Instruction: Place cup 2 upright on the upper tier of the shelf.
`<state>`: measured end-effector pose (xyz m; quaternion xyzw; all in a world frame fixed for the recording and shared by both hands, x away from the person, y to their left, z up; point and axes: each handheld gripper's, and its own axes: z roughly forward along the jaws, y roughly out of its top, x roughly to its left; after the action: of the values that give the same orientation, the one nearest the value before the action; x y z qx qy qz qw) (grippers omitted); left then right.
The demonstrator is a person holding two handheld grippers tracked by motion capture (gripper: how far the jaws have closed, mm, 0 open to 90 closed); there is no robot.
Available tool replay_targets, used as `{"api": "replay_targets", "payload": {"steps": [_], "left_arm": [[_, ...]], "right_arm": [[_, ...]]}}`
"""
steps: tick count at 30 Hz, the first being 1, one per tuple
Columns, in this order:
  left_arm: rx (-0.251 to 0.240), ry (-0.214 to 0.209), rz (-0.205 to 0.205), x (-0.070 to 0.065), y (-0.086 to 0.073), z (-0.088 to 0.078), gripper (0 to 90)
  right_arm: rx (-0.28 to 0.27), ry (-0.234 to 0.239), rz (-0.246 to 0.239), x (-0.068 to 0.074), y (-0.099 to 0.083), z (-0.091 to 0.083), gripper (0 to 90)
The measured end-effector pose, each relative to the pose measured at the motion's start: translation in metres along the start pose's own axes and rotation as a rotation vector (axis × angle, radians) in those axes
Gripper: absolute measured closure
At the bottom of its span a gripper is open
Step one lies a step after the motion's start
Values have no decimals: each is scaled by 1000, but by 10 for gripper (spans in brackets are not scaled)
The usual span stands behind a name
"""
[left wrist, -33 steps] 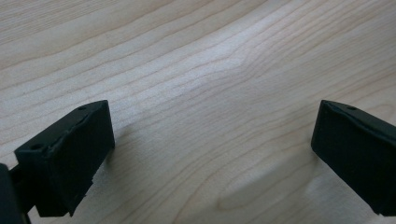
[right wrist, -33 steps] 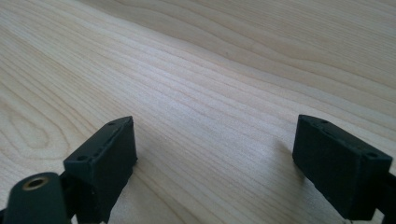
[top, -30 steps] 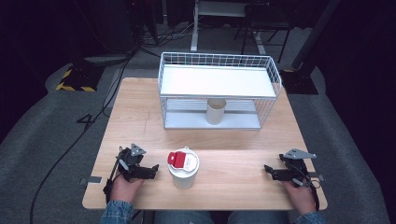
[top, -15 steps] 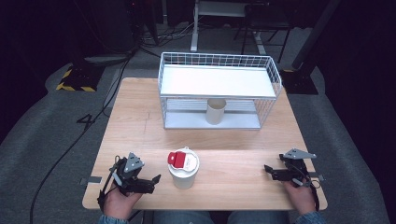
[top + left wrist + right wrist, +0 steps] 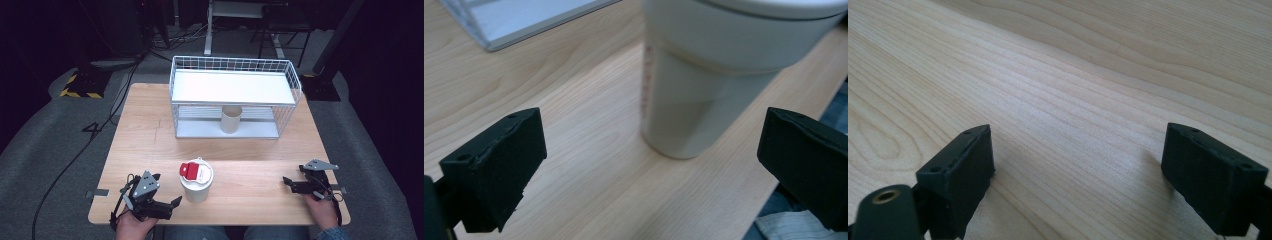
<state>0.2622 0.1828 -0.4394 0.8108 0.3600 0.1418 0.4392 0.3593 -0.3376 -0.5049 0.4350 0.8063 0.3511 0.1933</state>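
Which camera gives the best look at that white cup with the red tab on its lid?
The high view: the whole cup shows, lid included, standing on the table. The left gripper view shows its side wall close up, cropped at the lid's rim.

Wooden table (image 5: 150, 135) with lidded cup (image 5: 196, 181) (near edge), wire rack (image 5: 232, 102).

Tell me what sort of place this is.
Probably a lab or recording studio, not a home: a lone wooden table on grey carpet, cables trailing over the floor, hazard-striped tape, and dark equipment stands behind.
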Motion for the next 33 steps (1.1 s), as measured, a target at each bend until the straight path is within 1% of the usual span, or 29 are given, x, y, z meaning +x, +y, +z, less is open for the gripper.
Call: {"api": "replay_targets", "payload": {"steps": [2, 5, 6, 8, 9, 10, 12, 13, 14, 18, 19, 21, 24, 28, 29, 31, 33], "left_arm": [[-9, -18, 11, -4, 2, 2, 0], [-34, -37, 14, -9, 4, 4, 0], [-44, -49, 11, -11, 5, 5, 0], [-63, -67, 12, -12, 5, 7, 0], [-75, -75, 5, -13, 5, 9, 0], [-89, -83, 9, -12, 4, 12, 0], [-121, -128, 1, -11, 2, 16, 0], [-131, -140, 9, -9, 1, 19, 0], [-139, -157, 2, -8, 0, 21, 0], [-183, -176, -3, -5, -2, 29, 0], [-186, -169, 2, -4, -2, 31, 0], [-197, -168, 10, -4, -2, 34, 0], [-203, -184, 27, -4, -1, 40, 0], [-220, -197, 28, -2, -2, 49, 0], [-216, -196, 23, -2, -2, 51, 0], [-190, -185, 25, -2, -2, 57, 0], [-179, -191, 36, -3, -3, 62, 0]], "right_arm": [[0, 0, 0, 0, 0, 0, 135], [0, 0, 0, 0, 0, 0, 135], [0, 0, 0, 0, 0, 0, 135], [0, 0, 0, 0, 0, 0, 135], [0, 0, 0, 0, 0, 0, 135], [0, 0, 0, 0, 0, 0, 135], [0, 0, 0, 0, 0, 0, 136], [0, 0, 0, 0, 0, 0, 135], [0, 0, 0, 0, 0, 0, 135], [0, 0, 0, 0, 0, 0, 135], [0, 0, 0, 0, 0, 0, 135], [0, 0, 0, 0, 0, 0, 135], [0, 0, 0, 0, 0, 0, 135], [0, 0, 0, 0, 0, 0, 135], [0, 0, 0, 0, 0, 0, 135], [0, 0, 0, 0, 0, 0, 135], [0, -2, 0, 0, 0, 0, 136]]}}
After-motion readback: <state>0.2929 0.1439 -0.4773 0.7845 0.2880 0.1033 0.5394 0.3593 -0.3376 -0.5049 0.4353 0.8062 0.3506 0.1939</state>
